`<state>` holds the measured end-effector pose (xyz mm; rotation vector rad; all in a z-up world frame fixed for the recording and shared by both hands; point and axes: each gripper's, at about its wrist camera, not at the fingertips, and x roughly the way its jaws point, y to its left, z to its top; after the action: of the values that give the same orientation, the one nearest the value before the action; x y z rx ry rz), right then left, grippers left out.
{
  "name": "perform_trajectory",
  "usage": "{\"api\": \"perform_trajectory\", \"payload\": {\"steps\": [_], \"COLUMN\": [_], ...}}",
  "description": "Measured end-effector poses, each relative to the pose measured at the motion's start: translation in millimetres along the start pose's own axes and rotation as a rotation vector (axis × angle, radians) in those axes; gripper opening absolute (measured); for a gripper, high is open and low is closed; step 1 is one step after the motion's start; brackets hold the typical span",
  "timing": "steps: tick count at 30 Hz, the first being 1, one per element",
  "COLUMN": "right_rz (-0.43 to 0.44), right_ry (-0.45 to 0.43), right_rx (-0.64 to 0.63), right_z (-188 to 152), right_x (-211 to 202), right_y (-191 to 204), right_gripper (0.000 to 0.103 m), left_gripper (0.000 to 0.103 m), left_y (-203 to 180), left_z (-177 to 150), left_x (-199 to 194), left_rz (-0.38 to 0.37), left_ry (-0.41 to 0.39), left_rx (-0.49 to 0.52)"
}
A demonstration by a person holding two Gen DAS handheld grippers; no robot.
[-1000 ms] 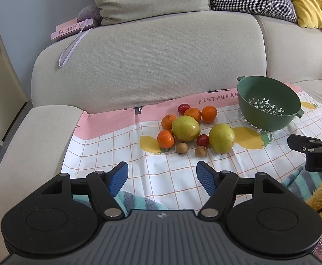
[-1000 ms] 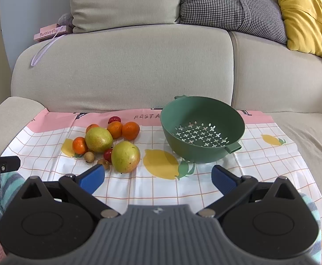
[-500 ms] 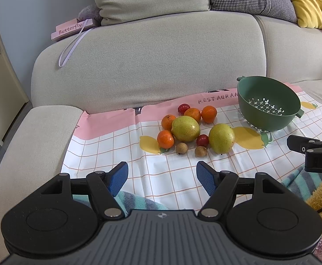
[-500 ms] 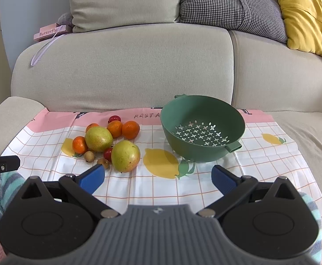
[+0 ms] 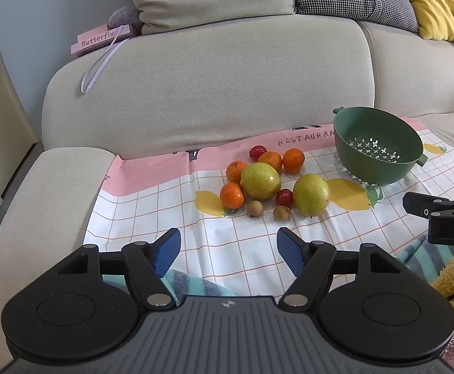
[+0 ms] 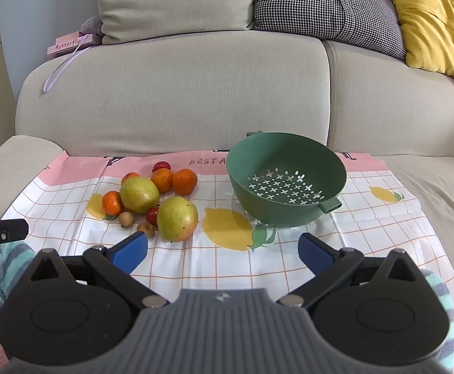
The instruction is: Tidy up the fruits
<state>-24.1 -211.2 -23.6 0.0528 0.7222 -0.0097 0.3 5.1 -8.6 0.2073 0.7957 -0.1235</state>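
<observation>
On cloth (image 6: 289, 258): two pears (image 6: 177, 218); four oranges (image 6: 184, 181)

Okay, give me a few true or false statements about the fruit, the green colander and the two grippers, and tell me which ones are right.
1. The green colander holds no fruit. True.
2. The left gripper is shut on an orange. False: its jaws are open and hold nothing.
3. The fruits lie clustered on the checked cloth, to the left of the colander. True.
4. The right gripper is open and holds nothing. True.
5. The two big yellow-green fruits sit inside the colander. False: both lie on the cloth among the oranges.
</observation>
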Motion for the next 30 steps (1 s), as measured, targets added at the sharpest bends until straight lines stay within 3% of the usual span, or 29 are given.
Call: {"api": "perform_trajectory", "payload": {"steps": [12,19,24,27,30], "right_rz": [0.019,0.098,0.137,0.196,0.215], "right_ry": [0.023,-0.056,-0.053,0.008,0.067], "right_rx": [-0.004,-0.051,-0.118,-0.121,-0.111], "right_z": [5,7,12,17,21], "right_x": [16,28,50,71,95], "right_y": [3,9,19,24,29], "right_gripper": [0.099,0.099,0.098,0.083,0.078], "left_gripper": [0.082,0.067,0.065,0.065,0.065], "left_y": [0,0,2,2,4], "left_z": [11,21,31,36,43], "left_x": [14,33,55,74,95], "left_rz": [-0.032,-0.106,-0.156,-0.158,-0.149], "left_ry": [0.005,0.007,0.024,0.046,0.072], "left_rx": [0.026,0.039,0.041,0.074,0.097]}}
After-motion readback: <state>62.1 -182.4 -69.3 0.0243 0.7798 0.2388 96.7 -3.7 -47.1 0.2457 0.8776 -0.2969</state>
